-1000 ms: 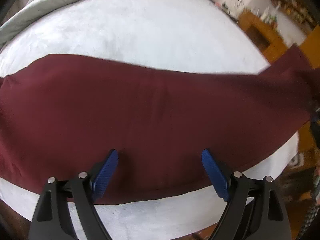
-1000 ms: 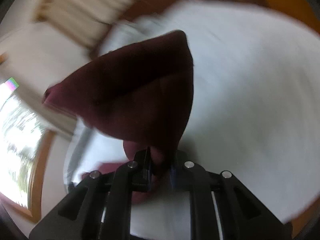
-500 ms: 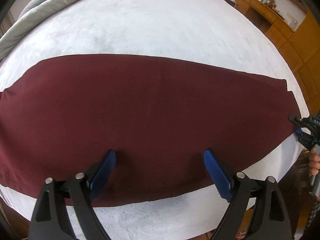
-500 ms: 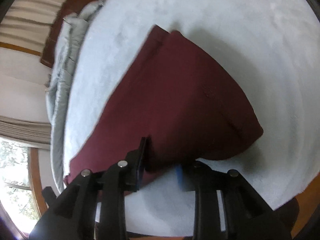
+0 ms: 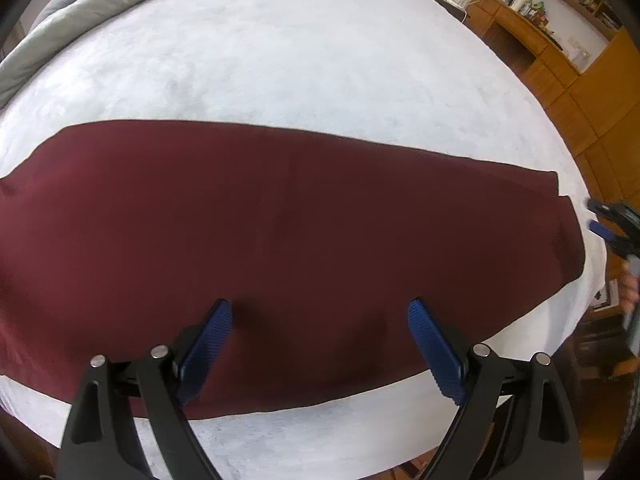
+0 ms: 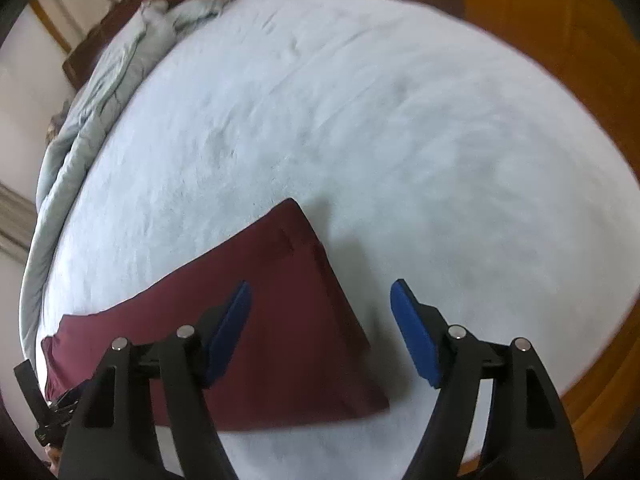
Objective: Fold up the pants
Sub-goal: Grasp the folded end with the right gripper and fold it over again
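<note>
Dark maroon pants (image 5: 280, 232) lie flat on the white bed (image 5: 300, 60), folded lengthwise into one long strip. My left gripper (image 5: 320, 320) is open above the near edge at mid-length. The right gripper (image 5: 600, 220) shows at the far right in this view, just off the pants' end. In the right wrist view the pants' end (image 6: 280, 320) lies flat on the bed (image 6: 360, 120). My right gripper (image 6: 320, 304) is open and empty above it, its left finger over the cloth.
A grey duvet (image 5: 80, 20) is bunched along the bed's far left edge; it also shows in the right wrist view (image 6: 100, 92). Wooden cabinets (image 5: 560, 60) and wood floor (image 6: 560, 20) lie beyond the bed's right side.
My right gripper laid the pants' end down on the bed, opened and let go, then pulled back slightly. My left gripper stayed open over the near edge.
</note>
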The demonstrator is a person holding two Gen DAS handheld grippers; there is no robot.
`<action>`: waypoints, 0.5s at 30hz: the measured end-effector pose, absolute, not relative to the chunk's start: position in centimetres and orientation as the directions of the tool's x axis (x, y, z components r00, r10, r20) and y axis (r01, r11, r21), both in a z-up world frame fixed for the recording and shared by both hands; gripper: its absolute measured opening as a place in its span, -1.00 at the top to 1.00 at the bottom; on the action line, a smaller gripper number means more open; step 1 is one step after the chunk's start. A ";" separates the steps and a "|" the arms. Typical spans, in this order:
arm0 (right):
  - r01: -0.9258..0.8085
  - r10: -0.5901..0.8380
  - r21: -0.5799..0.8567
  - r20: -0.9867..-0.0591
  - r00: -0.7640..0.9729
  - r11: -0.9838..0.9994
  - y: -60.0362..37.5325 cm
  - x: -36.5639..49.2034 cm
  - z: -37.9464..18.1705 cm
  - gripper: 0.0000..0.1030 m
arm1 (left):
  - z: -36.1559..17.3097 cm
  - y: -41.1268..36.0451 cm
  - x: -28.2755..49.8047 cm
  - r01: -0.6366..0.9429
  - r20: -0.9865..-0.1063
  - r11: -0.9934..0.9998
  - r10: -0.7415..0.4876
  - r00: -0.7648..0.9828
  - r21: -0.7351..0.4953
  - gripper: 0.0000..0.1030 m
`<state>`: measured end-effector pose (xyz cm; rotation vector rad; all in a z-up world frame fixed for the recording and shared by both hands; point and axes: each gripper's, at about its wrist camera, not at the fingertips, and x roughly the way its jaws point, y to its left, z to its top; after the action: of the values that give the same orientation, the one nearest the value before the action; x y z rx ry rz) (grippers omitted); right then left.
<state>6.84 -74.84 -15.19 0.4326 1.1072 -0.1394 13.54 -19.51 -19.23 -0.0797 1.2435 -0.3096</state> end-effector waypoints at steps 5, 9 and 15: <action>0.272 0.240 0.357 -0.892 0.382 0.894 -75.6 9.7 -18.1 0.58 | -19.1 -19.7 13.8 0.212 -0.925 0.955 -0.262 0.276 -0.207 -0.75; 0.175 0.237 0.329 -0.884 0.403 0.928 -75.2 9.1 -16.4 0.77 | -19.0 -20.9 14.2 0.221 -0.934 0.957 -0.245 0.261 -0.189 -0.75; 0.068 0.349 0.464 -0.748 0.564 0.883 -75.5 9.6 -11.7 0.77 | -18.0 -21.4 14.1 0.202 -0.913 0.963 -0.237 0.332 -0.176 -0.75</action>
<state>9.63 -75.48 -11.69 0.4782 0.9662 0.1729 14.15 -21.39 -18.04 -0.0333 1.1988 -0.2863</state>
